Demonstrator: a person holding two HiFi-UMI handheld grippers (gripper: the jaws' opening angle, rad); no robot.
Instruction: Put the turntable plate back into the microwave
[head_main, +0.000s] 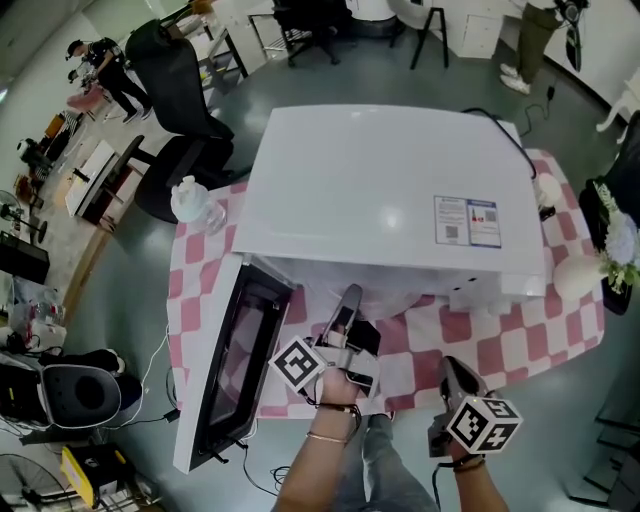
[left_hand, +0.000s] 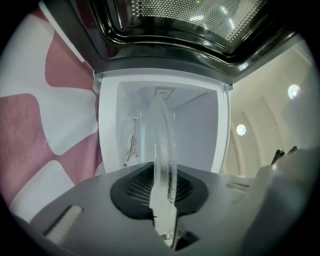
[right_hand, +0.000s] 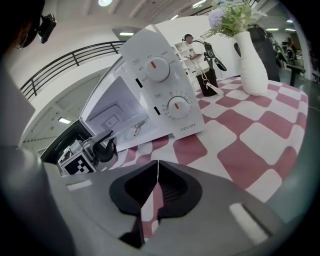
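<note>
While the left tongs (head_main: 347, 298) clamp the clear turntable plate (left_hand: 163, 150) by its near rim, the plate stands at the open mouth of the white microwave (head_main: 390, 190) on the checked tabletop (head_main: 530, 335). The right tongs (right_hand: 157, 167) are pressed together, empty, over the tabletop's near right side.
</note>
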